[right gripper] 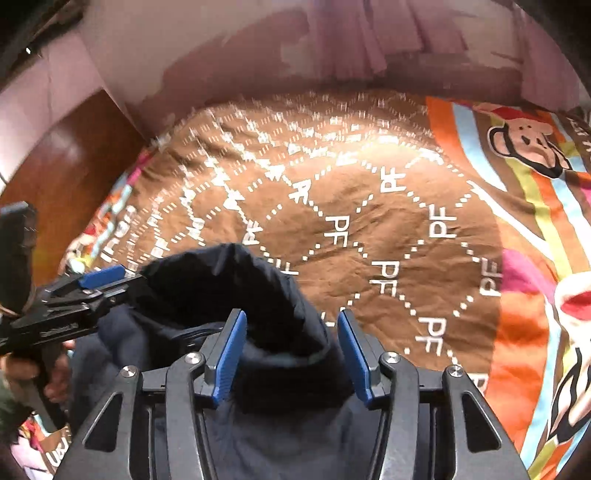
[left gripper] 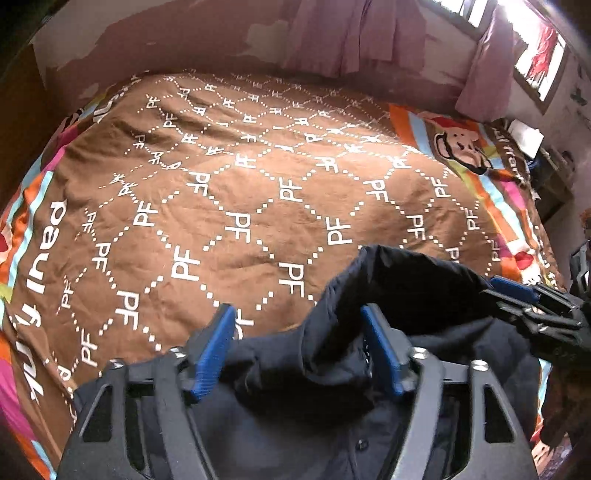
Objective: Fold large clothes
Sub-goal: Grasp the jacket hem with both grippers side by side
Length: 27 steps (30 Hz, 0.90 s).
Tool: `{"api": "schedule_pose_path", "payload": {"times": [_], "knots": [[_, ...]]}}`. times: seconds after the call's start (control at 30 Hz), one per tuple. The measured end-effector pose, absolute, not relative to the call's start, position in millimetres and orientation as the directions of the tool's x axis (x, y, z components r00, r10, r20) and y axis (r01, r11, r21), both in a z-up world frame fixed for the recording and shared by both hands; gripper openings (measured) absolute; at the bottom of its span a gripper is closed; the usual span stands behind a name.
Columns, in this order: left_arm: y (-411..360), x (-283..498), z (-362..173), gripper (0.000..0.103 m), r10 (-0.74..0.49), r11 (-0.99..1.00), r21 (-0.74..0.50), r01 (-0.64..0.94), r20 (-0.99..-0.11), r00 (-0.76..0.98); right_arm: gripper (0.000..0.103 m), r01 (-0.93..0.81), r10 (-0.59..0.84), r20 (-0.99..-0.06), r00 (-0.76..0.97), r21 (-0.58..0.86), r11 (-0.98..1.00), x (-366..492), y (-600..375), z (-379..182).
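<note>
Both grippers, left (left gripper: 297, 350) and right (right gripper: 291, 356), are standing half-open with the dark garment (left gripper: 399, 295) bunched between their pads, so it is risking slipping onto the bedspread (left gripper: 240, 192) ahead.

Garment (left gripper: 406, 288): dark navy, plain. Bedspread (left gripper: 229, 192): brown, white dotted diamond grid with white "PF" letters; border striped orange, light blue, pink, lime, with cartoon monkey print (right gripper: 528, 147). Claw pads (right gripper: 231, 354): blue on black frames. Wall (left gripper: 184, 33): pinkish, patchy.
</note>
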<state>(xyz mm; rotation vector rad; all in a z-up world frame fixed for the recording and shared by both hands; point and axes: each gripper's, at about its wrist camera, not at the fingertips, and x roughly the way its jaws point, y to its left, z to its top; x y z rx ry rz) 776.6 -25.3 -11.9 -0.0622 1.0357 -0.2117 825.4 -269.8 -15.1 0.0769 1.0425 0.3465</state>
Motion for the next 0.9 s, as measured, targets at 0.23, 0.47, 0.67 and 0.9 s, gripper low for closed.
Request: {"api": "schedule_pose_path", "payload": {"times": [0.23, 0.47, 0.67, 0.9], "knots": [[-25, 785, -14, 0.005, -0.258, 0.966, -0.211, 0.151, -0.841, 0.475, 0.011, -0.219, 0.343, -0.803, 0.488, 0.268, 0.938, 825, -279, -18], [-9, 753, 16, 0.003, -0.390, 0.920, -0.311, 0.239, -0.780, 0.489, 0.008, -0.289, 0.433, -0.765, 0.477, 0.329, 0.899, 791, -293, 1], [-15, 722, -4, 0.003, -0.349, 0.902, -0.213, 0.376, -0.872, 0.343, 0.008, -0.363, 0.419, -0.829, 0.370, 0.286, 0.887, 754, -293, -18], [-50, 705, -73, 0.003, -0.151, 0.889, -0.036, 0.456, -0.964, 0.218, 0.008, -0.359, 0.354, -0.898, 0.260, 0.250, 0.899, 738, -278, -77]]}}
